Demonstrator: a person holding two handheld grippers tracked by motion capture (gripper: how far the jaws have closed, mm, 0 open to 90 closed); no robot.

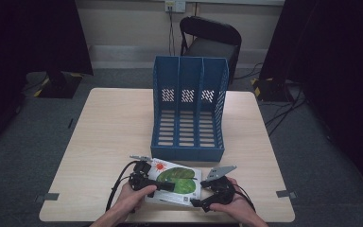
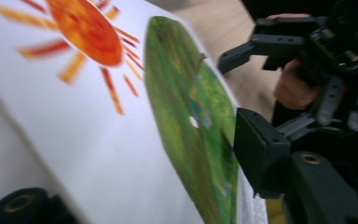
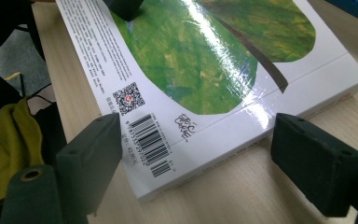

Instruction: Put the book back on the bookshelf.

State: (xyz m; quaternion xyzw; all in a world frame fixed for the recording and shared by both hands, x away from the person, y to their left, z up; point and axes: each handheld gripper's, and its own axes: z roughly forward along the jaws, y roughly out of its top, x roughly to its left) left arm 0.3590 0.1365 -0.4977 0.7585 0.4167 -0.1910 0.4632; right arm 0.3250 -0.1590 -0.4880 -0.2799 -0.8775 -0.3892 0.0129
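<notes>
At the counter's (image 1: 108, 123) six o'clock edge we see the picture book (image 1: 179, 178), apparently clamped by the left gripper (image 1: 163, 186). The right gripper (image 1: 197, 202), jaws spread, straddles its barcode corner. Blue file rack (image 1: 189, 109) stands at twelve o'clock.

Lab-like recording room, black curtains (image 1: 23, 33), grey carpet (image 1: 23, 142), folding chair (image 1: 211, 40), taped floor cables (image 1: 283, 111)

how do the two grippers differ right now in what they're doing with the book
The left gripper has its jaws closed on the book, one on each face, while the right gripper is open with nothing between its jaws. The left reaches over the cover; the right sits at the barcode corner. Both are hand-held at the book's near side.
</notes>
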